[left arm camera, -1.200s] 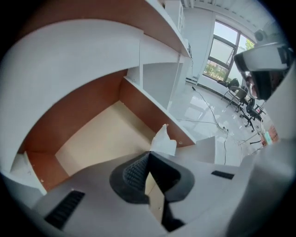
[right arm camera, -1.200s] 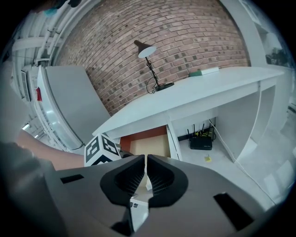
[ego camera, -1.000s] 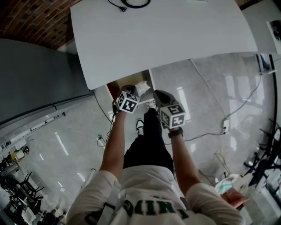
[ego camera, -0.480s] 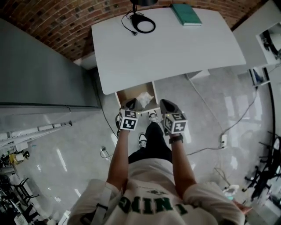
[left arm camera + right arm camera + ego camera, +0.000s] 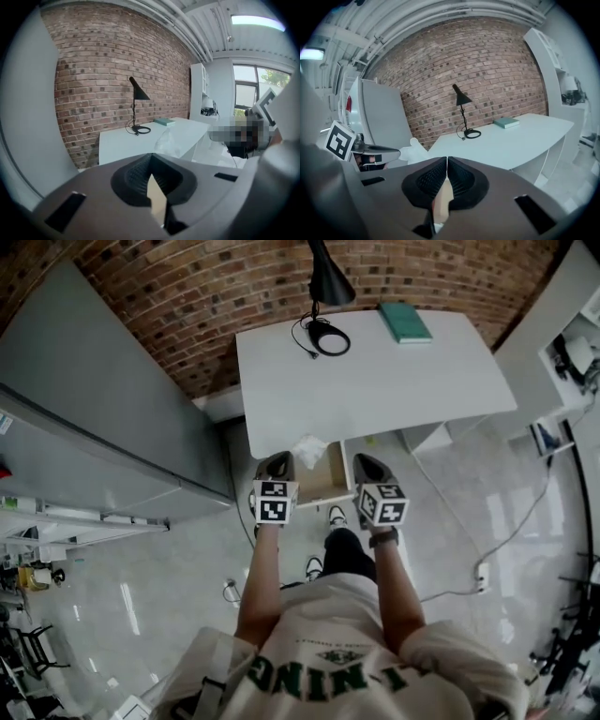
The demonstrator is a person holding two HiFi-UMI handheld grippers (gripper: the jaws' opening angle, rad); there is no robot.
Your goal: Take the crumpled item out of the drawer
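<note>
Left gripper (image 5: pixel 278 463) first: the jaws are pressed tight together and they've got the crumpled item (image 5: pixel 309 448) pinched at the tips. In my left gripper view it's a pale, wrinkly, see-through lump just past the jaw ends. The right gripper view catches it from the side, a white wad (image 5: pixel 414 150) sticking out of the left gripper's nose (image 5: pixel 377 152), up in the air.

Right gripper (image 5: pixel 367 465) sits just beside the left one at about the same height. Its jaws are closed on each other with nothing between them, and the ribbed pads (image 5: pixel 459 178) meet in a clean line.

From the head view, the wad sits over the front edge of the white desk (image 5: pixel 394 390), not inside the drawer (image 5: pixel 330 488). The drawer is pulled open under that edge, between the two grippers, with its wood bottom showing.

Farther back on the desk there's a black lamp (image 5: pixel 328 282), a coiled cable (image 5: pixel 330 337) at its foot and a teal book (image 5: pixel 405 322), with the brick wall (image 5: pixel 216 306) behind it all.
</note>
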